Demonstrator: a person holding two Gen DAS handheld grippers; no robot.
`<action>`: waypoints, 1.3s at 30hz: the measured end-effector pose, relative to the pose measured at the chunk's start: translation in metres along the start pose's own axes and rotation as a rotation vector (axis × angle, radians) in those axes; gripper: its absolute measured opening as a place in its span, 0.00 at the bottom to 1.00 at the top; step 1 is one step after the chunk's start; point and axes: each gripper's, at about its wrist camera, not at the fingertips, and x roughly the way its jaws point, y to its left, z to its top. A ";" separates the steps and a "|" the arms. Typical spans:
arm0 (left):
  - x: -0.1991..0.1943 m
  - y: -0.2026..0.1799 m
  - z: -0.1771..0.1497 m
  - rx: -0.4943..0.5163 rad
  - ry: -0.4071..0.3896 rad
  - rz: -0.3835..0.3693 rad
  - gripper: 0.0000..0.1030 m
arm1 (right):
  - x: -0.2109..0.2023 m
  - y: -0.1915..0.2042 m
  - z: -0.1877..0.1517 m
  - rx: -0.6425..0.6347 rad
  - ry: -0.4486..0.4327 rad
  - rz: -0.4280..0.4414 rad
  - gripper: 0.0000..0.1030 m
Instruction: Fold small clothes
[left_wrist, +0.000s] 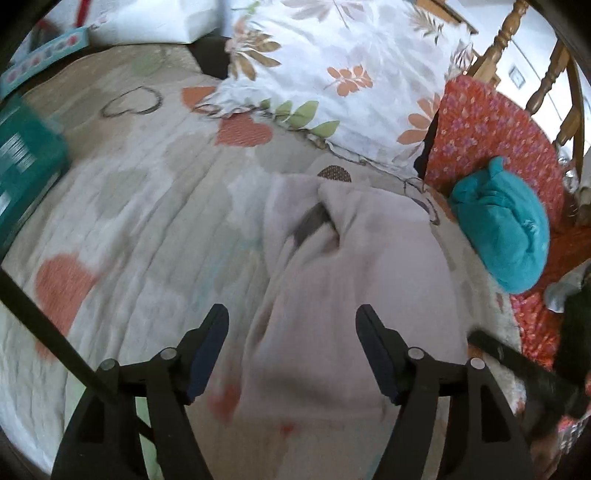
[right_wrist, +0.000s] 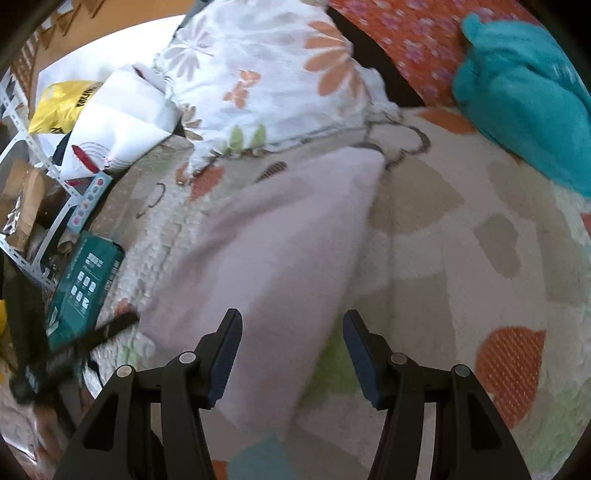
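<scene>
A pale pink garment lies on a heart-patterned quilt, partly folded, with a crease and a dark gap near its top. My left gripper is open and empty, hovering over the garment's near end. In the right wrist view the same garment runs diagonally across the quilt. My right gripper is open and empty above the garment's near edge. The other gripper shows as a dark blur at the right edge of the left wrist view.
A teal bundled cloth lies on an orange floral cloth at the right. A floral white pillow sits behind the garment. A teal box lies at the left. A wooden chair stands far right.
</scene>
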 end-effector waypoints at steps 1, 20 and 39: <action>0.010 -0.003 0.008 0.011 0.011 0.004 0.68 | 0.001 -0.003 -0.002 0.004 0.001 0.001 0.60; 0.046 0.029 0.021 -0.115 0.106 -0.043 0.19 | 0.015 -0.016 0.003 0.073 -0.013 0.041 0.60; 0.027 0.020 -0.050 -0.048 0.153 0.041 0.37 | 0.046 -0.021 -0.053 0.142 0.174 0.158 0.31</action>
